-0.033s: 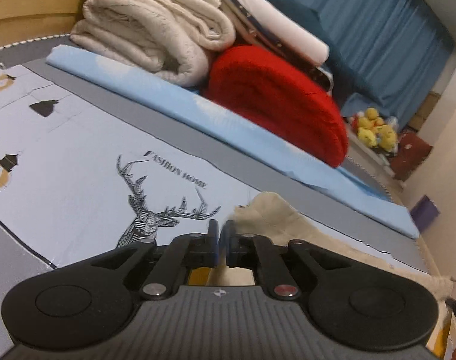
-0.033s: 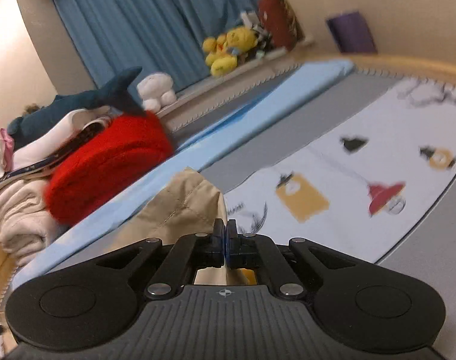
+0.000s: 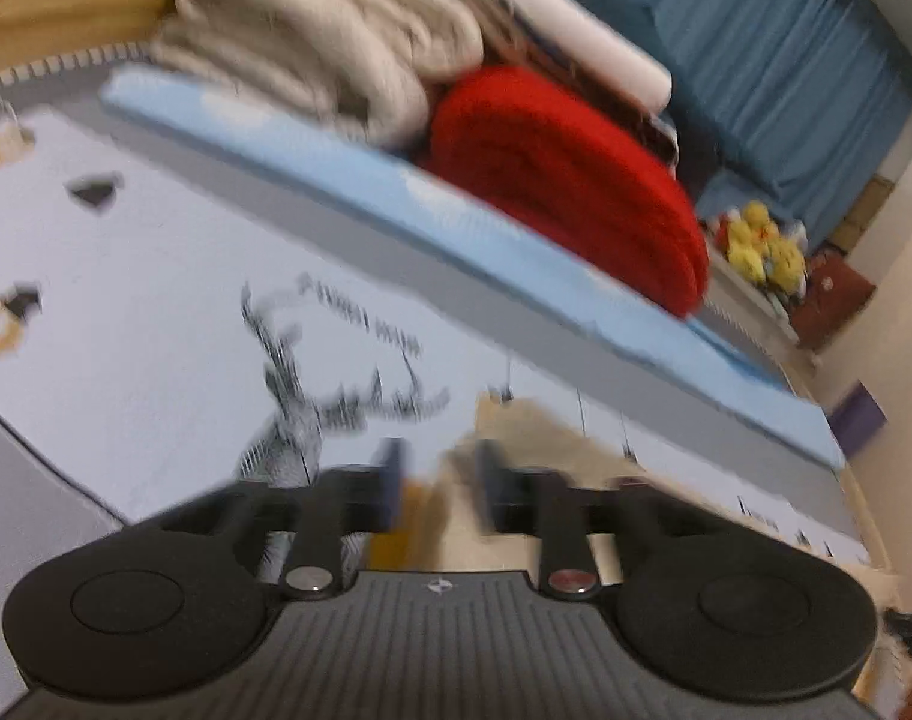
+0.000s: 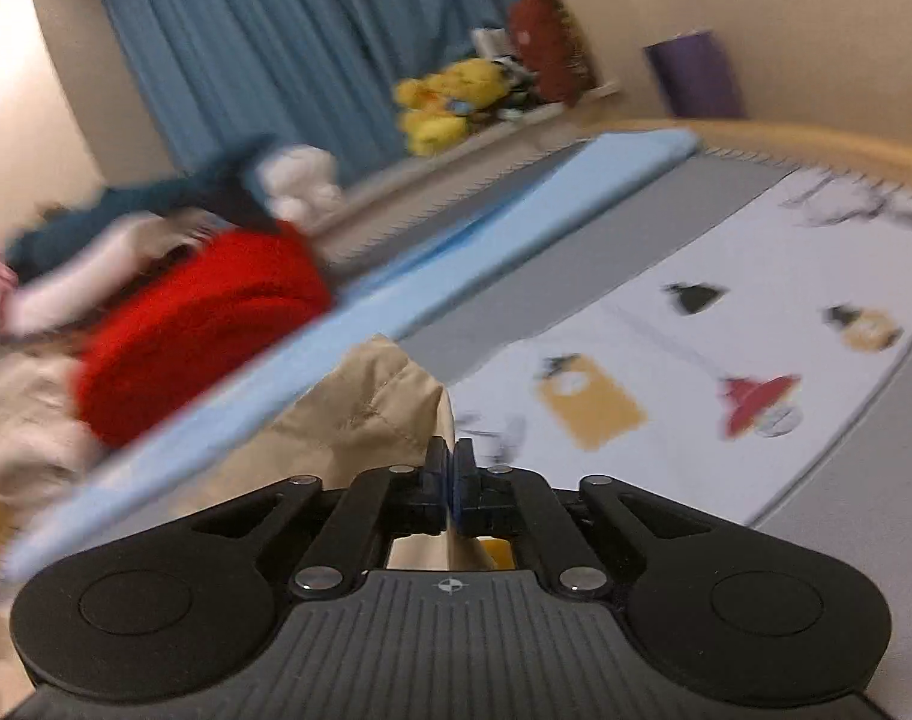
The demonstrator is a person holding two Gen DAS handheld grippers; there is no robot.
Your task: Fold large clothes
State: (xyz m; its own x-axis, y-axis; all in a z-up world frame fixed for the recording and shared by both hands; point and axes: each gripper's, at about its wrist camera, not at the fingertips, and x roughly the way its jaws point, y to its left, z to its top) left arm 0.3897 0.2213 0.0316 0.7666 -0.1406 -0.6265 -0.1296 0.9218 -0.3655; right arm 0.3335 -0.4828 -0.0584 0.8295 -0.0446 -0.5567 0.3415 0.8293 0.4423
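Note:
A beige garment (image 3: pixel 546 444) lies on the printed bed sheet (image 3: pixel 156 276). In the left wrist view my left gripper (image 3: pixel 438 480) is open, its jaws apart just above the garment's edge, holding nothing. In the right wrist view my right gripper (image 4: pixel 451 468) is shut on a fold of the same beige garment (image 4: pixel 360 414), which rises in a stitched ridge to the left of the fingers. Both views are blurred by motion.
A red folded knit (image 3: pixel 570 180), cream blankets (image 3: pixel 336 42) and other folded items sit on a light blue pad (image 3: pixel 456 228) along the bed's far side. Yellow plush toys (image 4: pixel 444 102) and blue curtains (image 4: pixel 288 42) are behind. A wooden bed rim (image 4: pixel 816 138) curves at the right.
My left gripper has opened and let go of the beige garment. My right gripper stays shut on it. Both views have shifted and blurred.

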